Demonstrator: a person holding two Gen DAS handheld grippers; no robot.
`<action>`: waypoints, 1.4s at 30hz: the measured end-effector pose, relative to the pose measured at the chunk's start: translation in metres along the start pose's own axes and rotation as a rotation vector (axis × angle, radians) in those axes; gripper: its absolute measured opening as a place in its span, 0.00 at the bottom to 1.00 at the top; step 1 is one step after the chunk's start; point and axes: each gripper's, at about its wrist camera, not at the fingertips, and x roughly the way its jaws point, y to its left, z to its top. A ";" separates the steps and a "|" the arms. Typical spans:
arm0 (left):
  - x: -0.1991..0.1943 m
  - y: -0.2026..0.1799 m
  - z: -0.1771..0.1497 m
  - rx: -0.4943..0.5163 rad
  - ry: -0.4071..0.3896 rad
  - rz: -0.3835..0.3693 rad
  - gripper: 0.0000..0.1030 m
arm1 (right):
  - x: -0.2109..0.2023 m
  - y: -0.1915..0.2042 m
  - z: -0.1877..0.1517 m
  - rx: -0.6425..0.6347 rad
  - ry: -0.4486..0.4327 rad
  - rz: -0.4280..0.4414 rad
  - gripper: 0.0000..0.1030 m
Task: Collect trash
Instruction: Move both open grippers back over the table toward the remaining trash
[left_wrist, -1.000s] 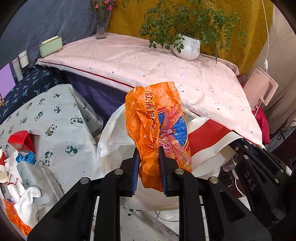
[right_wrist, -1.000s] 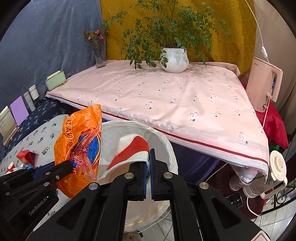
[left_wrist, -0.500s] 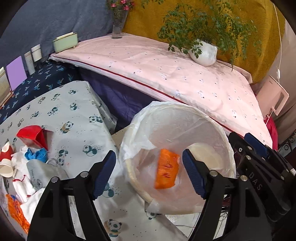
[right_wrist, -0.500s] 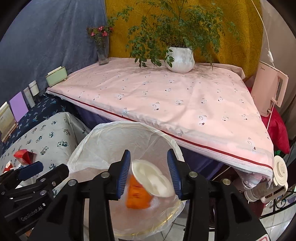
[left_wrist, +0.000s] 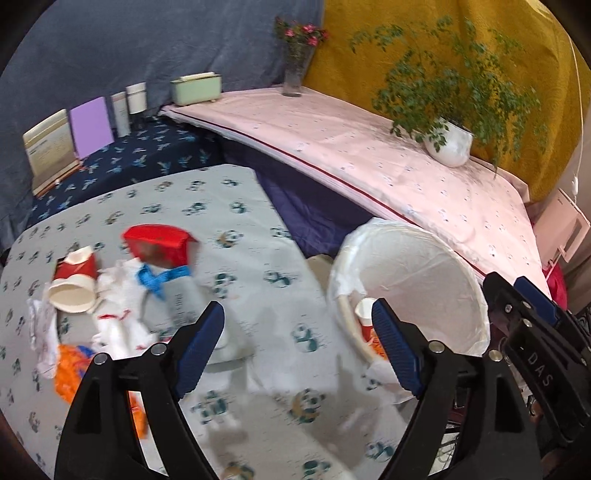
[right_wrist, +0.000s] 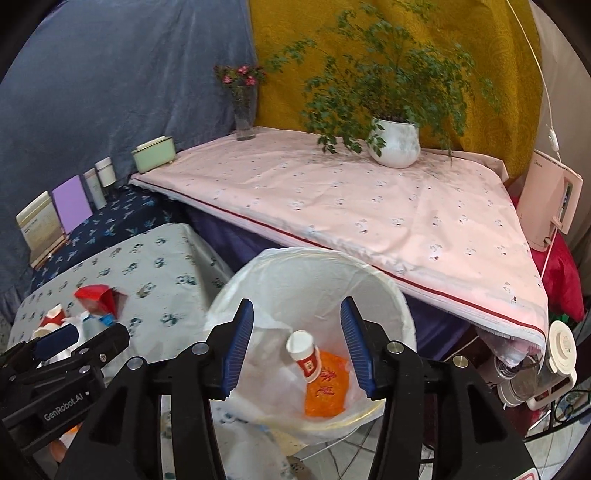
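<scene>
Trash drop just finished: orange bag (right_wrist: 327, 387) and paper cup (right_wrist: 304, 356) lie in the bin (right_wrist: 388, 295). Both tools, left tool (left_wrist: 297, 347) and right tool (right_wrist: 297, 347), have just been opening, empty. Next, reach the litter pile (left_wrist: 110, 295) on the desk (left_wrist: 240, 221).

Thin translucent plastic liner (right_wrist: 369, 295); matt printed tablecloth (left_wrist: 240, 206).

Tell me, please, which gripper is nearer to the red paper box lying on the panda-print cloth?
Left. The left gripper hangs open over the cloth close beside the red paper box; the right gripper is open above the lined bin, farther off.
</scene>
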 end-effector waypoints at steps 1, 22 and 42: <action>-0.005 0.007 -0.002 -0.009 -0.003 0.012 0.76 | -0.004 0.006 -0.002 -0.007 -0.001 0.010 0.47; -0.058 0.142 -0.068 -0.184 0.015 0.211 0.83 | -0.045 0.127 -0.051 -0.149 0.049 0.204 0.49; -0.038 0.180 -0.099 -0.230 0.104 0.202 0.80 | -0.030 0.166 -0.086 -0.206 0.143 0.251 0.50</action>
